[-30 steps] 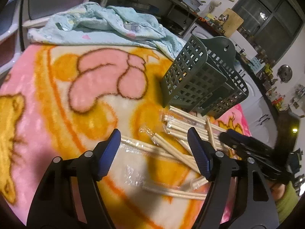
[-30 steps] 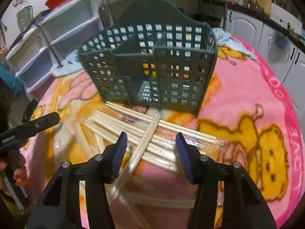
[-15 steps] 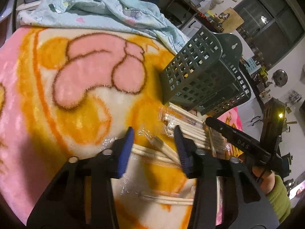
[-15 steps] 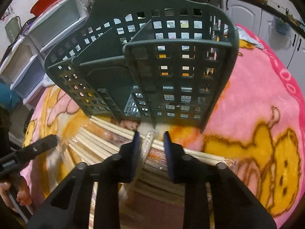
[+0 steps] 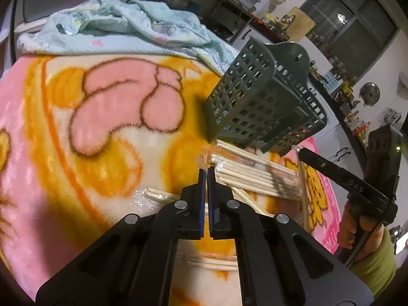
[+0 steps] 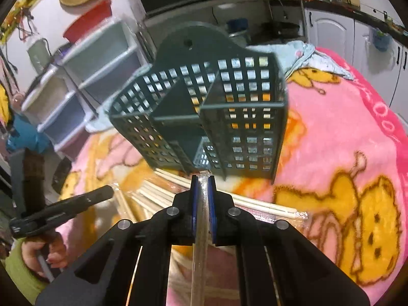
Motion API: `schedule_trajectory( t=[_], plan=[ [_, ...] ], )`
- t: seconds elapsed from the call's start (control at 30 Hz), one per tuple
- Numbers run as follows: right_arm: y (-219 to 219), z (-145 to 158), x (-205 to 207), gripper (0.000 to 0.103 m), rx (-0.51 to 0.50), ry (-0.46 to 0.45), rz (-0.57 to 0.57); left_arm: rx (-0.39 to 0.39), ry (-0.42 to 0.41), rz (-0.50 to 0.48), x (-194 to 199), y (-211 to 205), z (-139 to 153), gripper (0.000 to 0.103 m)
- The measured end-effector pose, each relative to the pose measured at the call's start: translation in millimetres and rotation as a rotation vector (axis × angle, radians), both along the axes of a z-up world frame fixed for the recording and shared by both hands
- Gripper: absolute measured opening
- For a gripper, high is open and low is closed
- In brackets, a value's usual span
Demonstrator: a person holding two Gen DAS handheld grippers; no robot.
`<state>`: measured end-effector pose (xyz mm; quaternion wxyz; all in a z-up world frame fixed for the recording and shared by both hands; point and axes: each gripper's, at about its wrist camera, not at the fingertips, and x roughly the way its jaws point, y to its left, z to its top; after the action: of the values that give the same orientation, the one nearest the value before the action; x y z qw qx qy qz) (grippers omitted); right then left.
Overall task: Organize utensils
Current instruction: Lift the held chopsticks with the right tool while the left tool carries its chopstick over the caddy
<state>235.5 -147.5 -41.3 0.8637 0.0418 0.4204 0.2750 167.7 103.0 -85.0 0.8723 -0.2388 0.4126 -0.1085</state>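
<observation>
Pinched in the right gripper (image 6: 202, 178), with jaws just closed to a narrow gap: a pair of pale wooden chopsticks in a clear plastic sleeve (image 6: 200, 229), gripped near one end, the rest trailing back under the camera. Probably taken near that end so the free length can be steered into a slot. Aimed straight at the dark green perforated plastic utensil basket (image 6: 250, 127), tipped so its divided mouth faces this gripper, likely for easier feeding in from the side.

Fully shut on the other side: the left gripper (image 5: 205, 172), tips just beside the crinkled film end of the loose heap of sleeved chopsticks (image 5: 255, 176). Cannot tell whether any film is caught between the pads. Perhaps there to steady the heap.

Heap lying on the pink and orange fleece blanket (image 5: 102, 153), right against the basket's foot; a few stray pairs nearer the camera. No chopsticks visible in the basket's compartments. Behind it all, a crumpled pale blue cloth (image 5: 114, 25)
</observation>
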Motion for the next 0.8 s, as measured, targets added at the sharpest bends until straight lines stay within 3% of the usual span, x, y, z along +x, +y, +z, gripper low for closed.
schedule_trajectory(
  t=[0.37,0.8],
  plan=[
    [-22,41,-35,0.006,0.024,-0.122,-0.009,0.075,-0.170,-0.005,-18,-8,55,0.000],
    [-39,87,-67,0.006,0.040,-0.284,-0.025,0.134,-0.318,-0.079,-37,-41,122,0.000]
  ],
)
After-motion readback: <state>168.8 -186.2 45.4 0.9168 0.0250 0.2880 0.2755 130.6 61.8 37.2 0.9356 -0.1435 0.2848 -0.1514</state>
